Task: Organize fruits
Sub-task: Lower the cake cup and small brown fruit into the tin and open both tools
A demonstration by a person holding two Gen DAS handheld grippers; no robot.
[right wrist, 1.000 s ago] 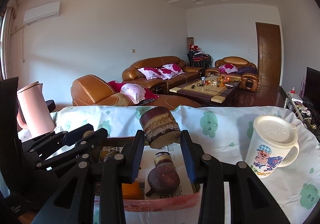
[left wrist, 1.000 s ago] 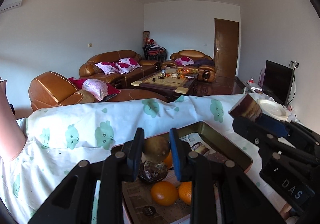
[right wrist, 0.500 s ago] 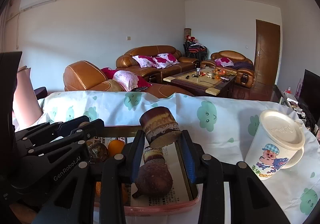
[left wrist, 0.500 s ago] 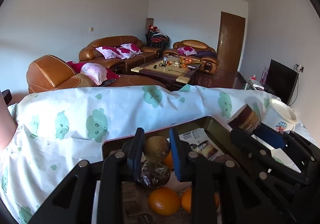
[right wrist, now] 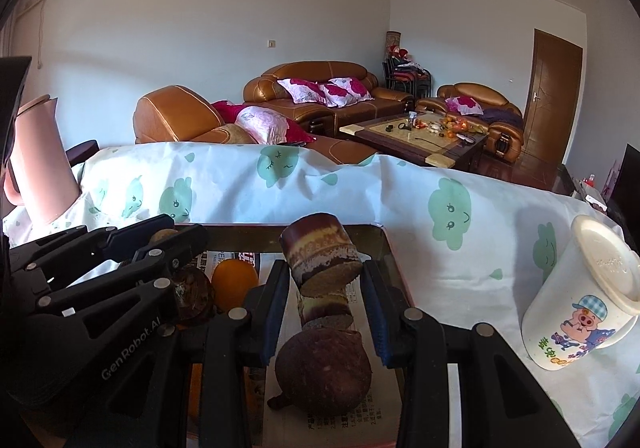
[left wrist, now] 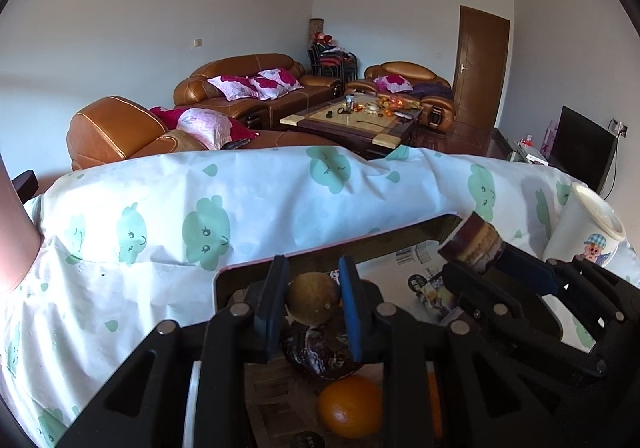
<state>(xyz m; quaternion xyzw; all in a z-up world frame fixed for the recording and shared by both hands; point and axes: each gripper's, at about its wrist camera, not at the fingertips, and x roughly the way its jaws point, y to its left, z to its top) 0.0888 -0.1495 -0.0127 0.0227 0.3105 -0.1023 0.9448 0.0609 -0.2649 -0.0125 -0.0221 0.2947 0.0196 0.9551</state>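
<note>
A dark tray (left wrist: 328,252) lined with newspaper sits on the table; it also shows in the right wrist view (right wrist: 390,252). My left gripper (left wrist: 314,300) is shut on a small brown round fruit (left wrist: 312,298) above the tray's left part. Under it lie a dark wrinkled fruit (left wrist: 320,352) and an orange (left wrist: 350,404). My right gripper (right wrist: 324,280) is shut on a striped brown cane segment (right wrist: 320,252) over the tray's right part. Below it lie another cane piece (right wrist: 326,306) and a dark purple round root (right wrist: 324,364).
A white cartoon mug (right wrist: 580,304) with a lid stands right of the tray. A pink kettle (right wrist: 36,164) stands at the far left. The table wears a white cloth (left wrist: 200,216) with green prints. Sofas and a coffee table lie beyond.
Both grippers have come lower and closer over the tray, each still holding its item. The right gripper's cane segment now hangs nearer the tray's contents.
</note>
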